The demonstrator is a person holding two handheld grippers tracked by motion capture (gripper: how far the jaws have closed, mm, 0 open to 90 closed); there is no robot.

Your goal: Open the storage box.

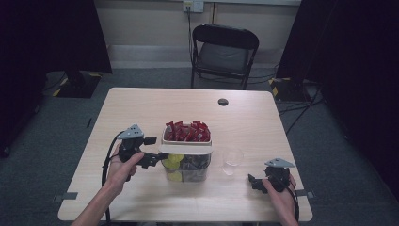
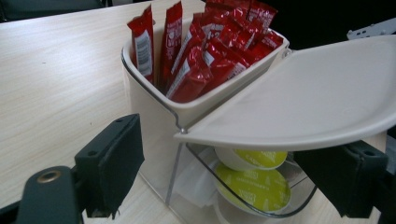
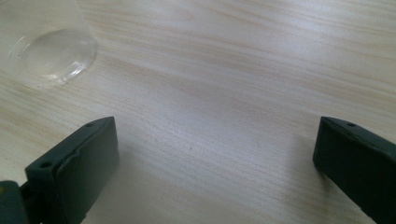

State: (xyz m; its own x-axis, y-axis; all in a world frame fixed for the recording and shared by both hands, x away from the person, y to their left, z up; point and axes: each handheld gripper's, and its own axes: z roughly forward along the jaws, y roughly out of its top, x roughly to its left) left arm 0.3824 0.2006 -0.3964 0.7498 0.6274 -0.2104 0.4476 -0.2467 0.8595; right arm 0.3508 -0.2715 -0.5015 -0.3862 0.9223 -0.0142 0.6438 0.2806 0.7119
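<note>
The left gripper (image 1: 157,155), jaws spread, straddles the cream lid (image 2: 322,98) of the clear capsule container (image 1: 186,162) mid-desk; lifting looks under way. The right gripper (image 1: 253,181) rests open near the plastic cup (image 1: 232,161). Next: pinch the lid's edge.

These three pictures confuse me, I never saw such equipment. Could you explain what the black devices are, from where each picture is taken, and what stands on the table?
A person sits at a wooden table and holds hand-operated tongs in each hand. The high view looks down from above. The other two pictures come from small cameras that ride on the tongs.

The left tongs are open around a clear container. Its cream lid is lifted, above yellow-green capsules. A cream tray on top holds red packets.

The right tongs are open and hold nothing. Near them stands a clear plastic cup.
</note>
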